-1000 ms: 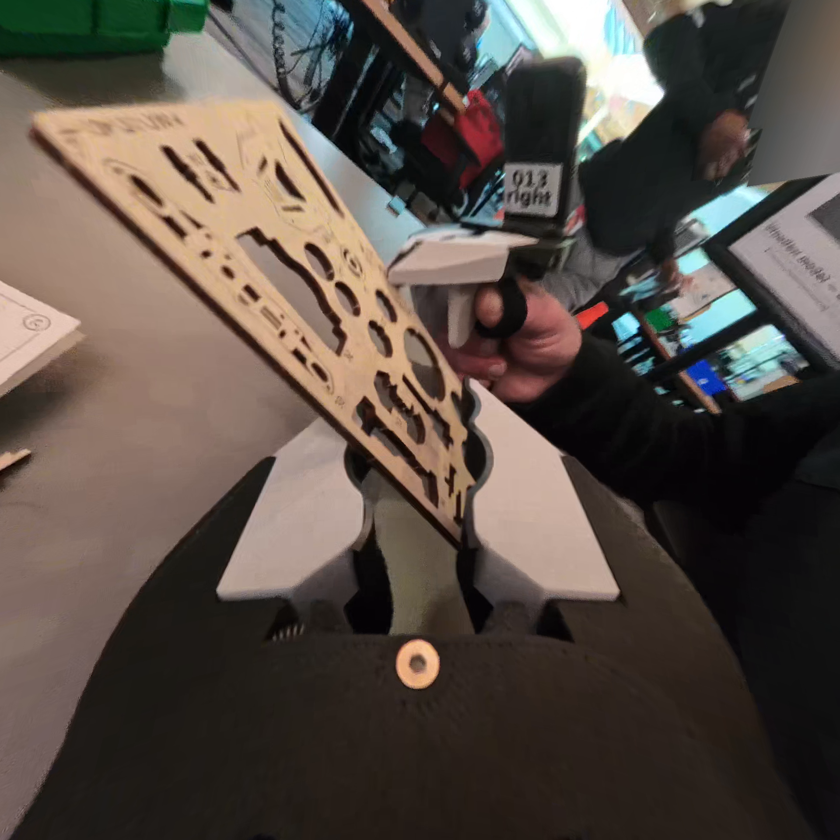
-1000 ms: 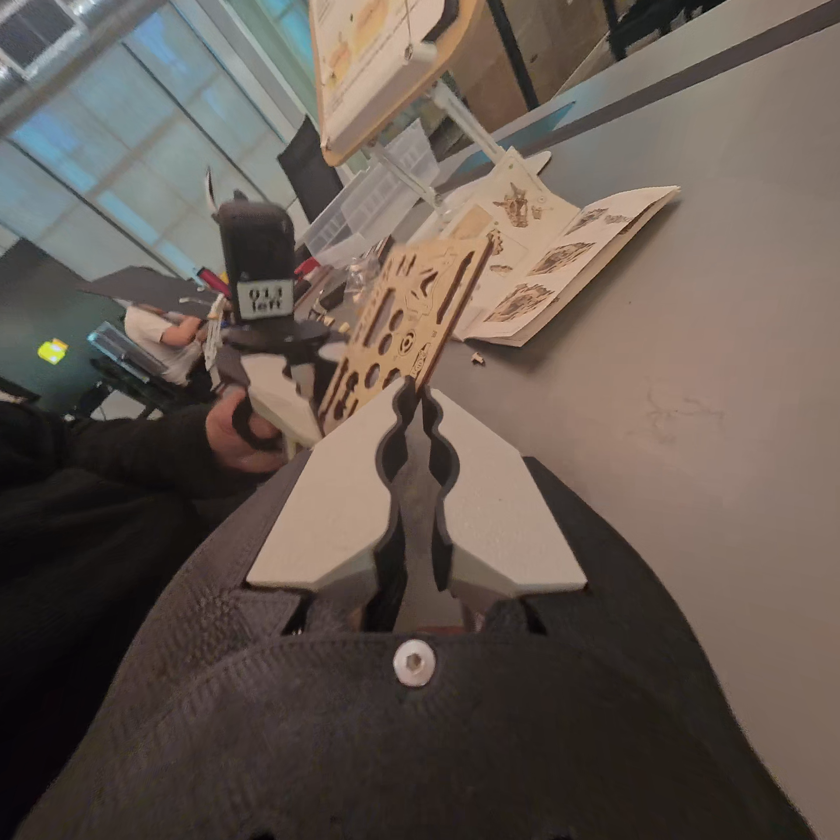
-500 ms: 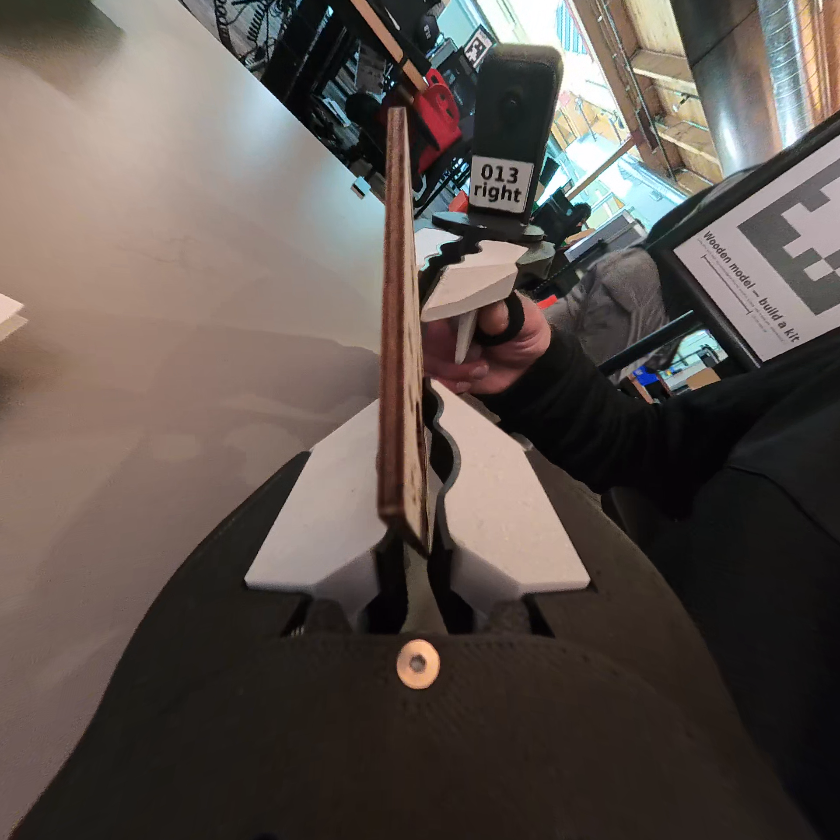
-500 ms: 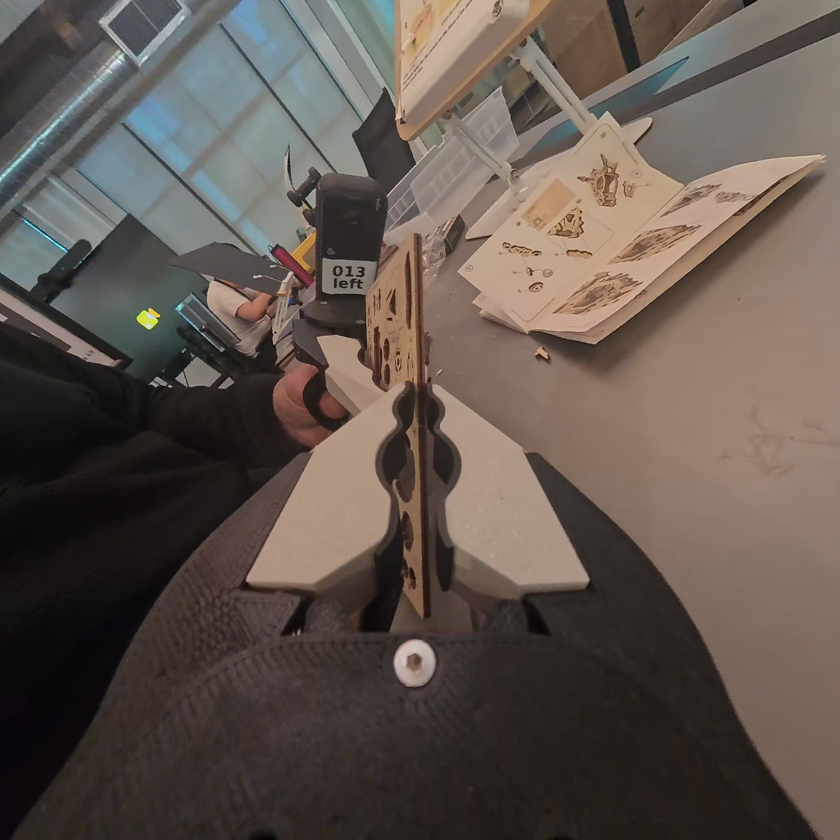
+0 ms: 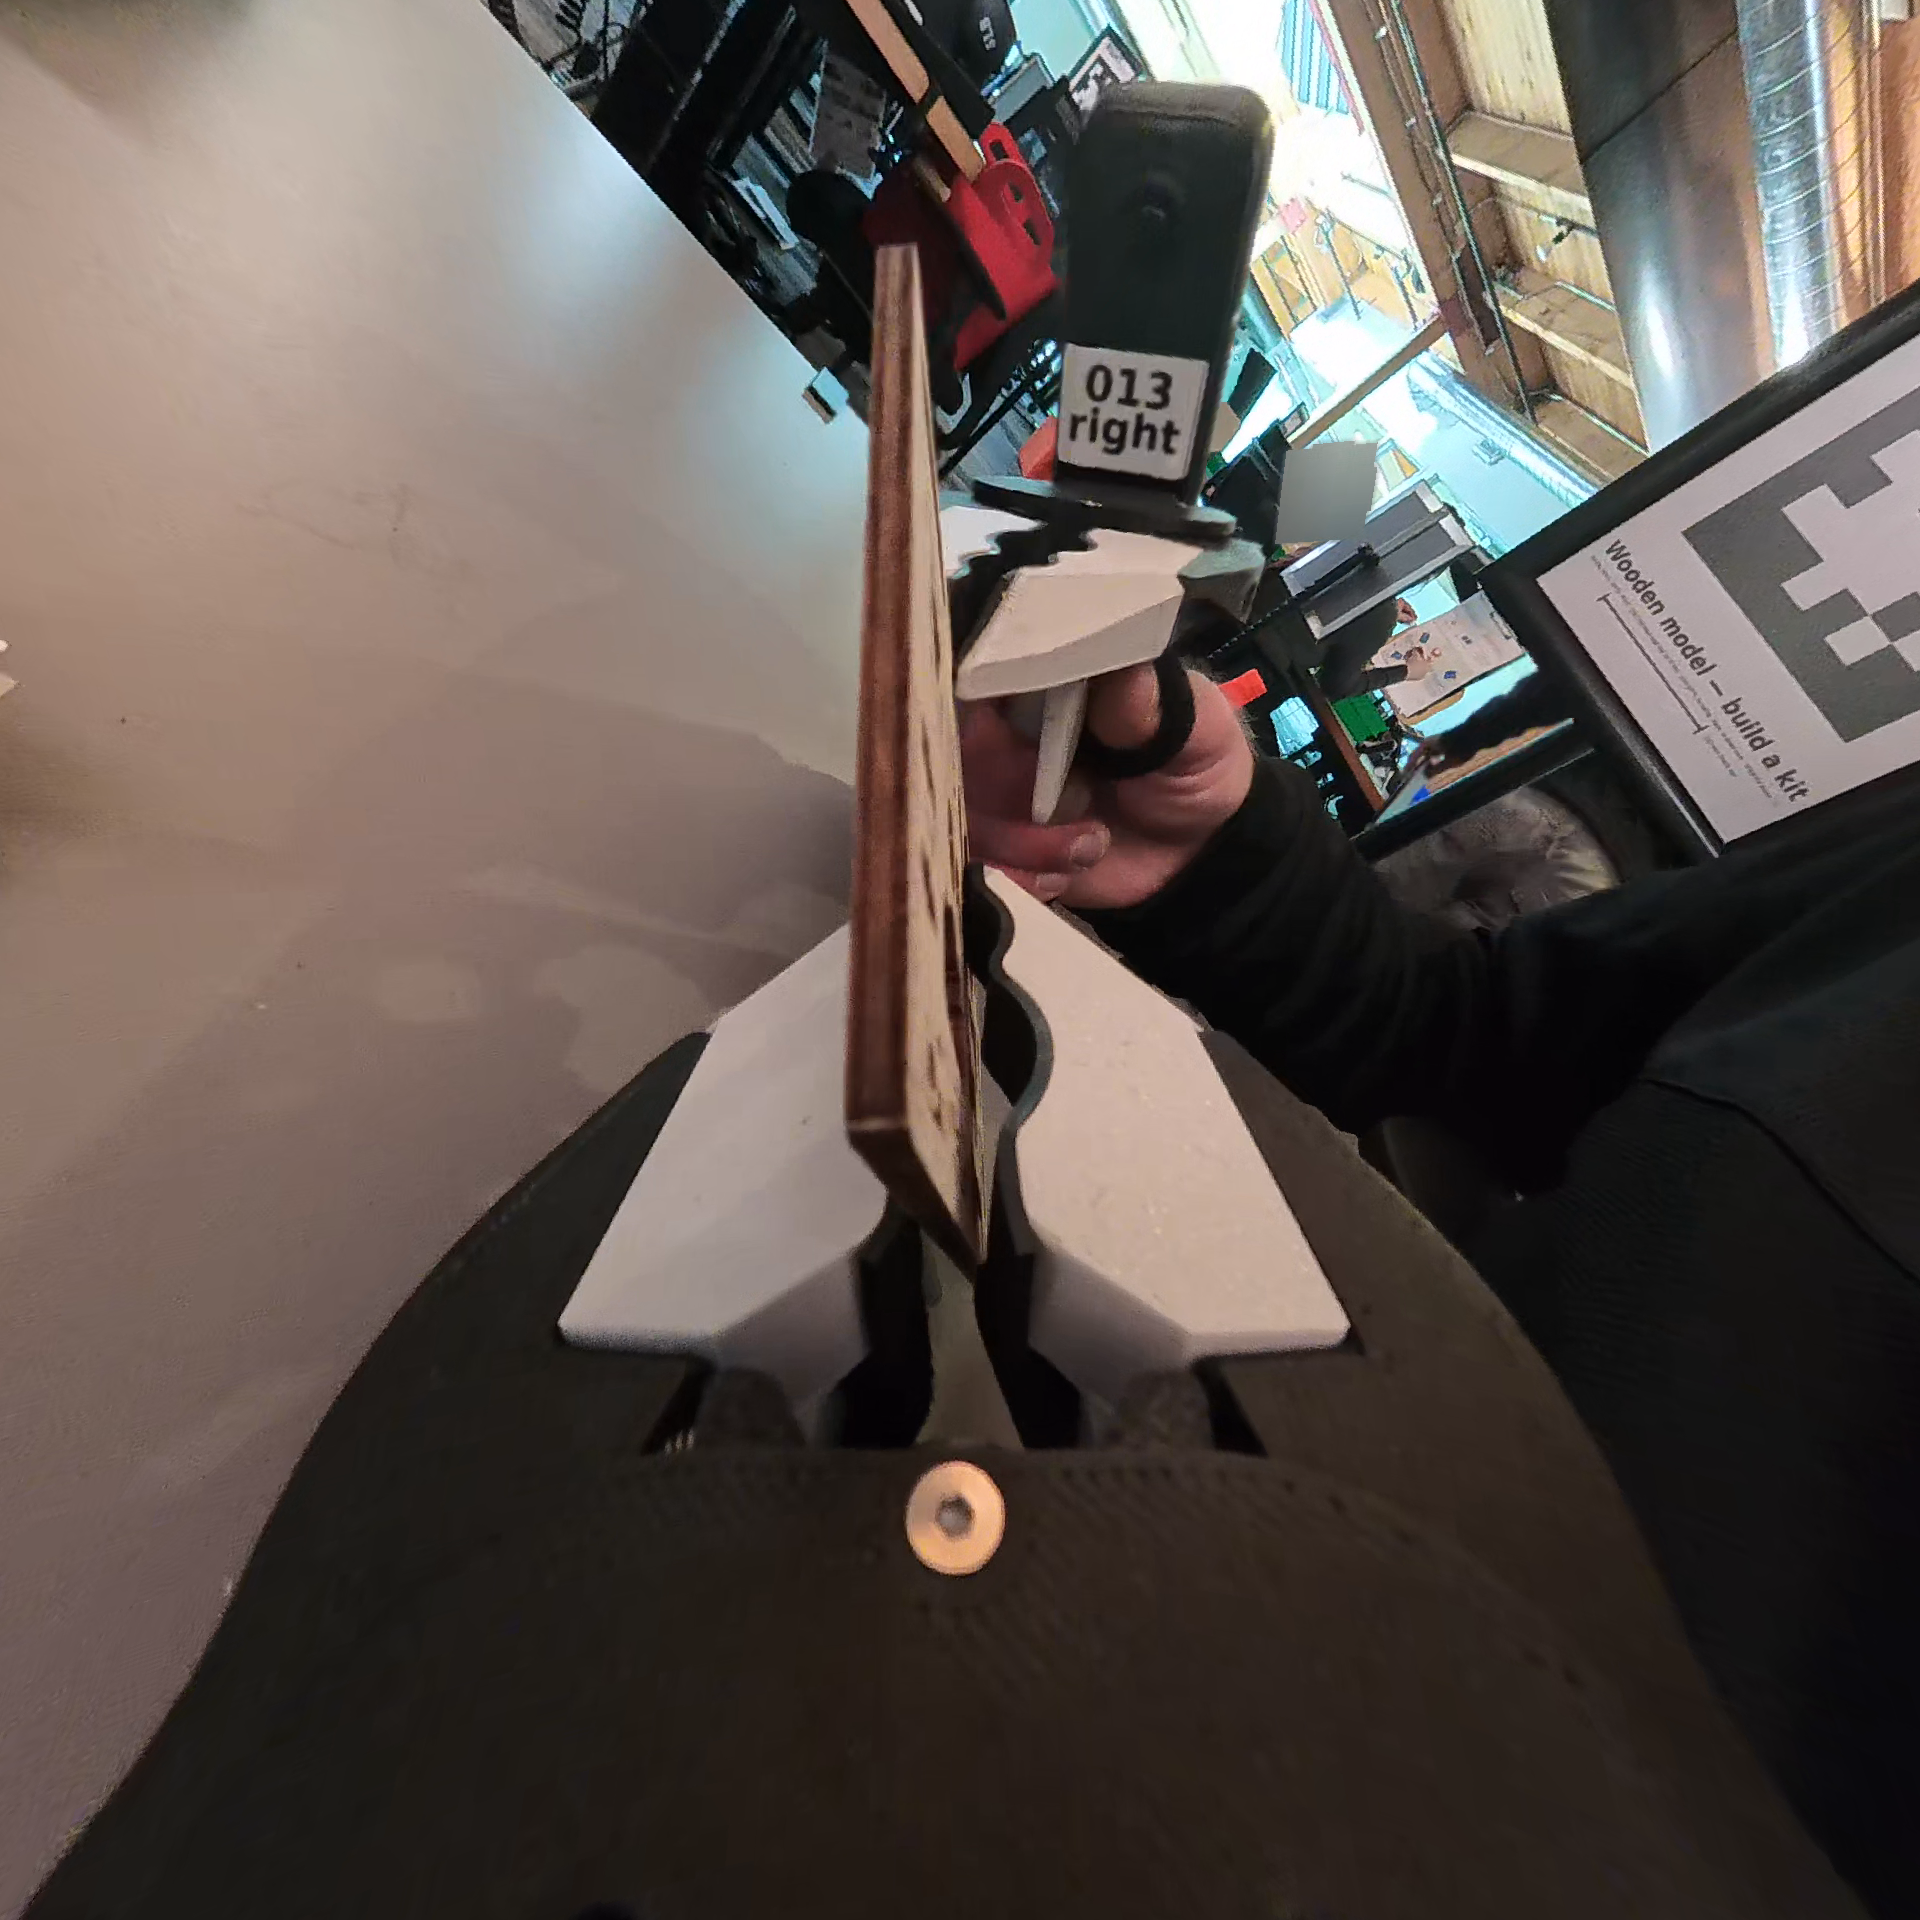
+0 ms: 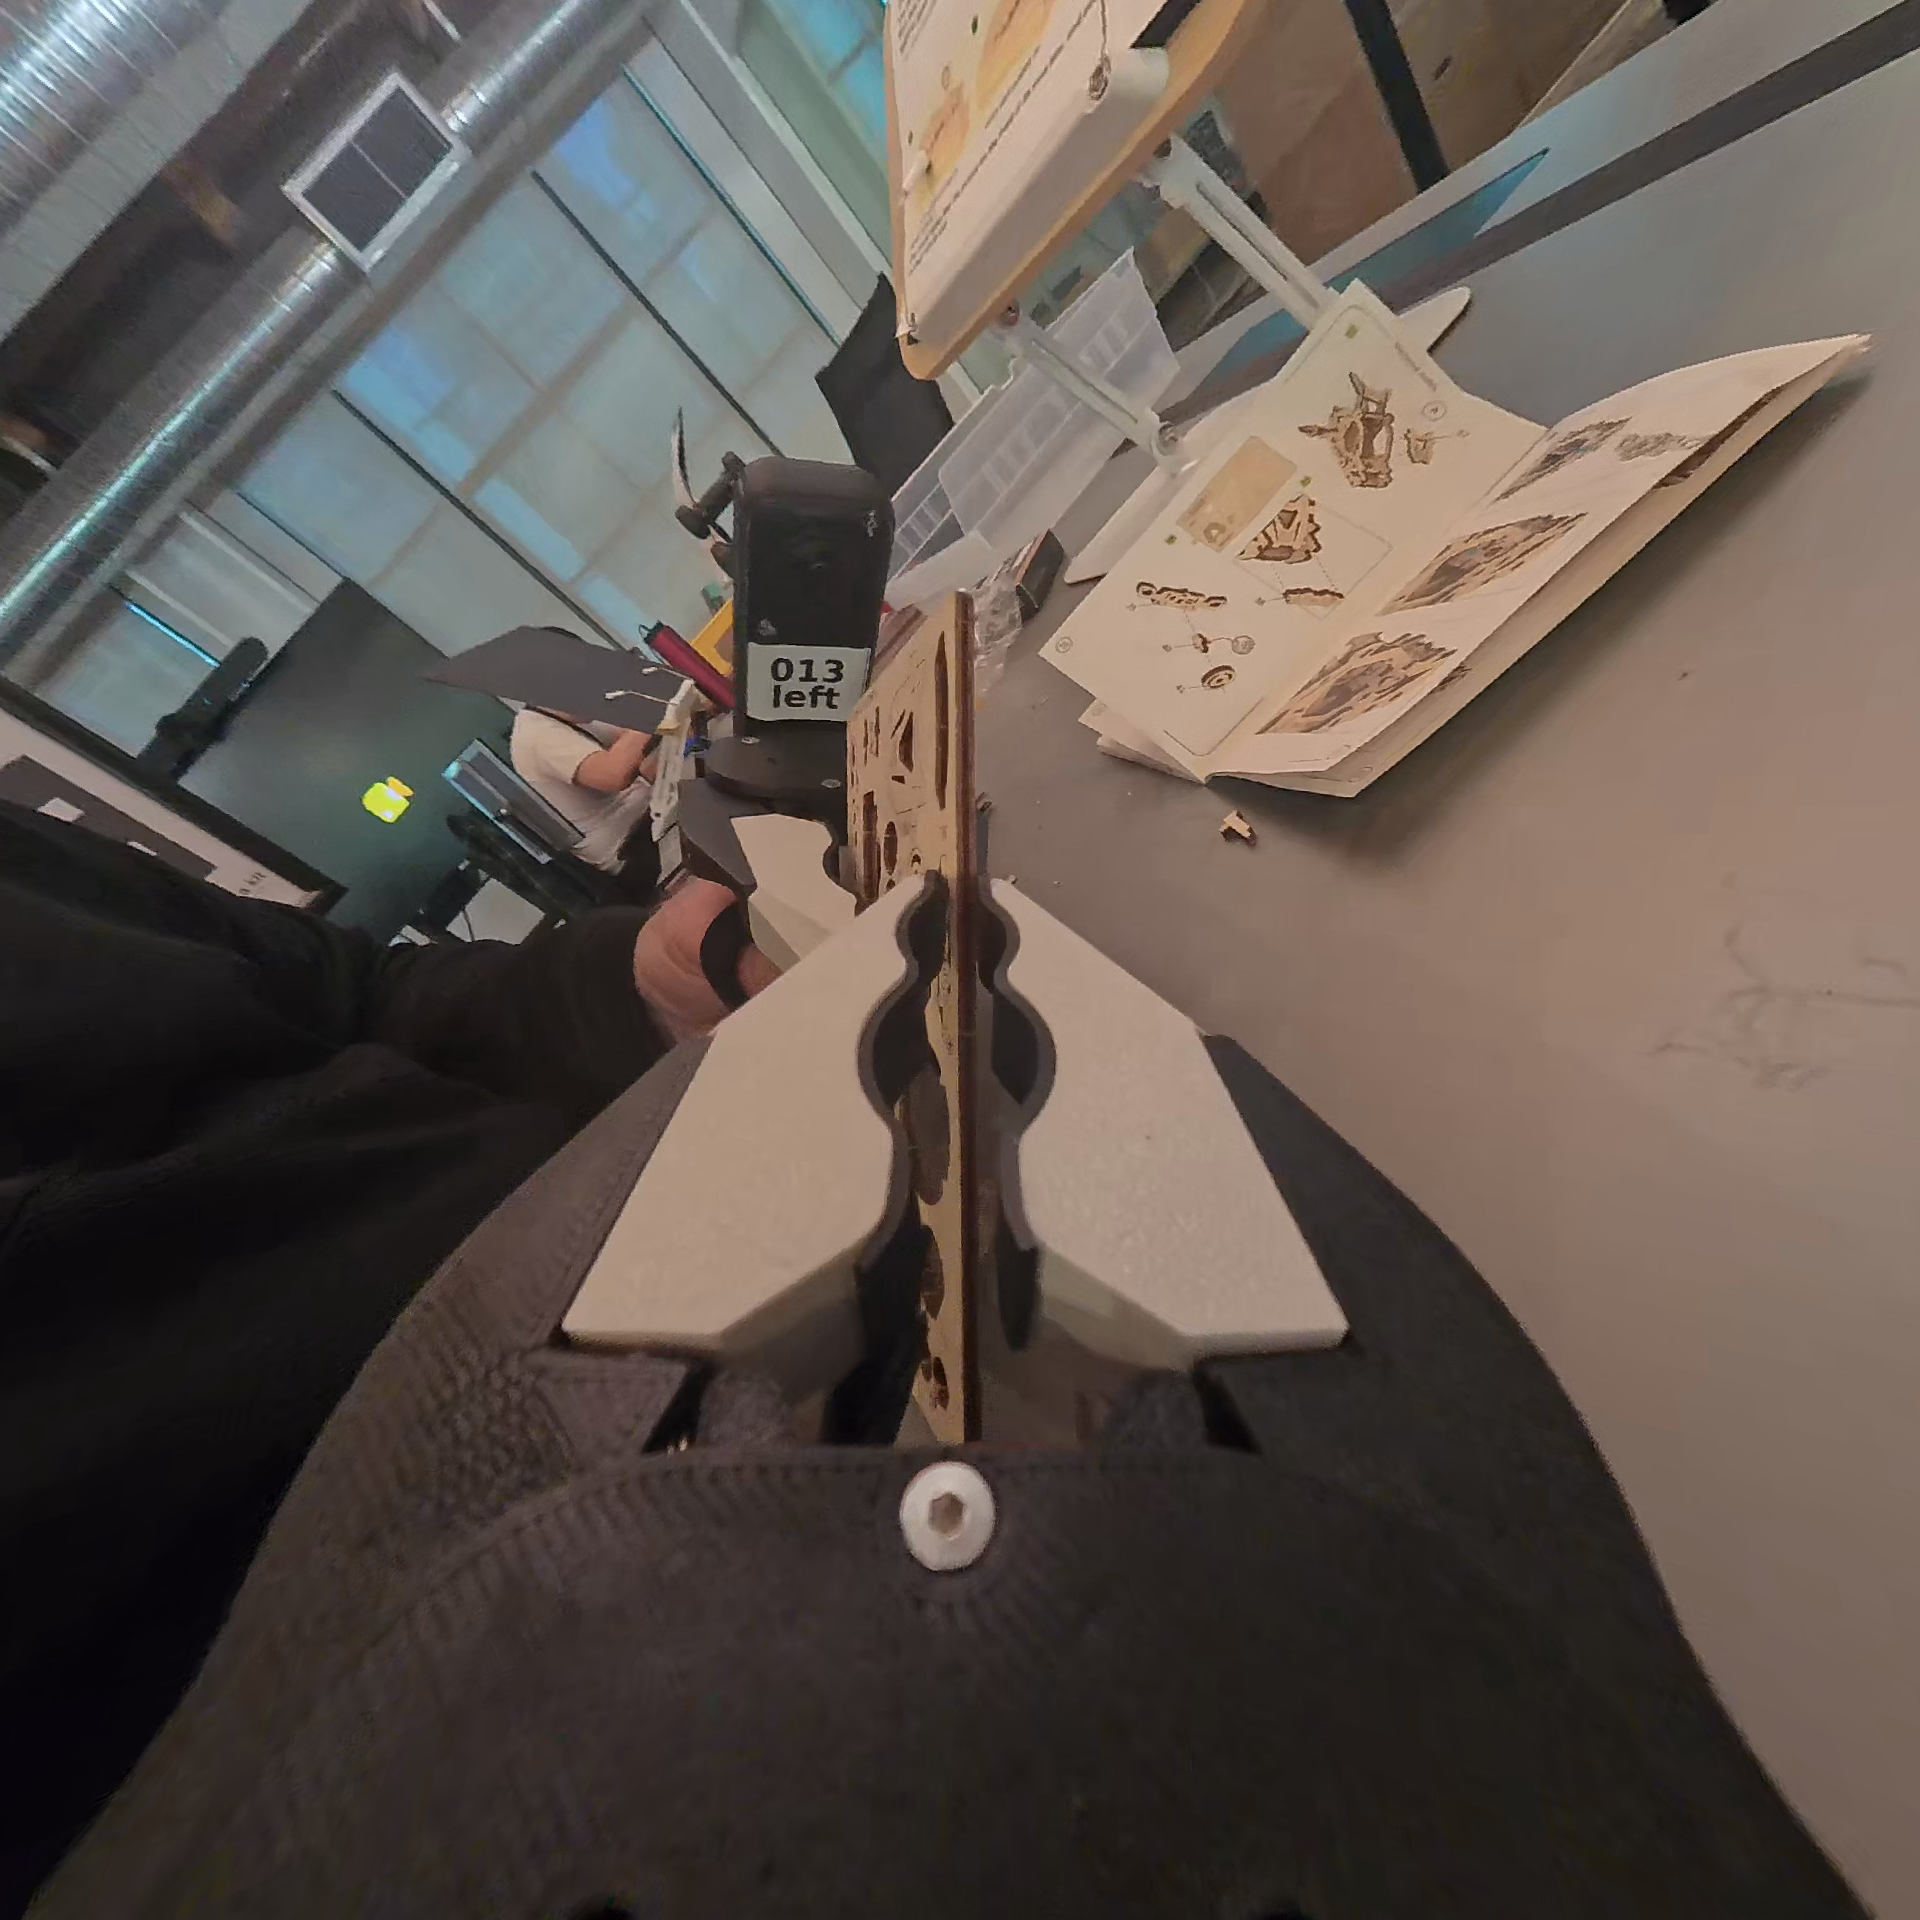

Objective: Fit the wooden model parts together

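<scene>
Wooden sheet [image 6: 961, 935], laser-cut with parts and seen edge-on in both views, is held in the air above the grey surface [image 6: 1558, 1091], pinched from opposite ends. Beyond the sheet on the surface lies an open booklet [image 6: 1403, 582], with a stand [image 6: 1039, 156] behind it. The right gripper [image 6: 961, 904] has its fingers [image 6: 1143, 1143] narrowed onto one end of the sheet; the left gripper [image 5: 925, 935] has its fingers [image 5: 1143, 1143] likewise clamped on the other end, the sheet sitting deep between them. Nearer the booklet than the sheet, a small wooden scrap [image 6: 1234, 826] rests loose. The step appears to be steadying the sheet so a part can be freed. Doing it well likely means one gripper keeping a firm pinch while the other regrips near a chosen part, pressing gently to avoid snapping thin wood.
</scene>
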Demonstrator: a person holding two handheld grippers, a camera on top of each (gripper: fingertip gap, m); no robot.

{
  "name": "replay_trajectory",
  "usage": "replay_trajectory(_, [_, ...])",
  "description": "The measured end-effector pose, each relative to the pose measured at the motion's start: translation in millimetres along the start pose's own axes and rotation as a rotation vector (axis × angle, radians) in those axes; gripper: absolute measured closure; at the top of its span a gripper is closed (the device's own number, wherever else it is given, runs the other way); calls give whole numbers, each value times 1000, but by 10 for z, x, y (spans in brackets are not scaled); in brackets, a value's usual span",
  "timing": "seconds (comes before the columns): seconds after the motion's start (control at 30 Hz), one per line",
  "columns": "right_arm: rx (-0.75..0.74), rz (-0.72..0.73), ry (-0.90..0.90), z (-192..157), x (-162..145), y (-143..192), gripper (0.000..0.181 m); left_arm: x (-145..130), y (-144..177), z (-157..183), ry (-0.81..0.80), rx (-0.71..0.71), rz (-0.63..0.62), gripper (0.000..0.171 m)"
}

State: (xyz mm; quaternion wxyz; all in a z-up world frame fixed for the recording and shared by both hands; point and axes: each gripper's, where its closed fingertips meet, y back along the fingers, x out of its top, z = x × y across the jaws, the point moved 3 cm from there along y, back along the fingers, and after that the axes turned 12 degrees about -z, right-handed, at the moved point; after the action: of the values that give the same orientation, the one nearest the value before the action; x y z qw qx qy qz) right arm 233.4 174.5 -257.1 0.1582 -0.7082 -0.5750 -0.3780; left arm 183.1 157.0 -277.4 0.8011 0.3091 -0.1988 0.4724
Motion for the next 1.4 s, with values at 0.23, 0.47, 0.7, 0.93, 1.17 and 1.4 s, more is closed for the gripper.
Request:
replay_trajectory(0.23, [-164, -76, 56, 86, -82, -25, 179, -56, -41, -60, -63, 130, -57, 171])
replay_trajectory(0.47, [-288, -93, 108, 136, -23, -75, 178, -12, -12, -142, -47, 217, -67, 170])
replay_trajectory(0.7, [-226, -144, 81, 143, -166, -12, 179, -30, 37, -155, -3, 162, -47, 170])
replay_trajectory(0.93, [-327, -215, 119, 168, -188, -55, 179, -59, 29, -179, -9, 196, -63, 171])
replay_trajectory(1.17, [-218, -153, 102, 136, -161, -65, 178, -54, 60, -151, -23, 182, -42, 170])
replay_trajectory(1.4, [-182, -194, 63, 148, -196, -87, 180, -76, 34, -129, -44, 173, -60, 171])
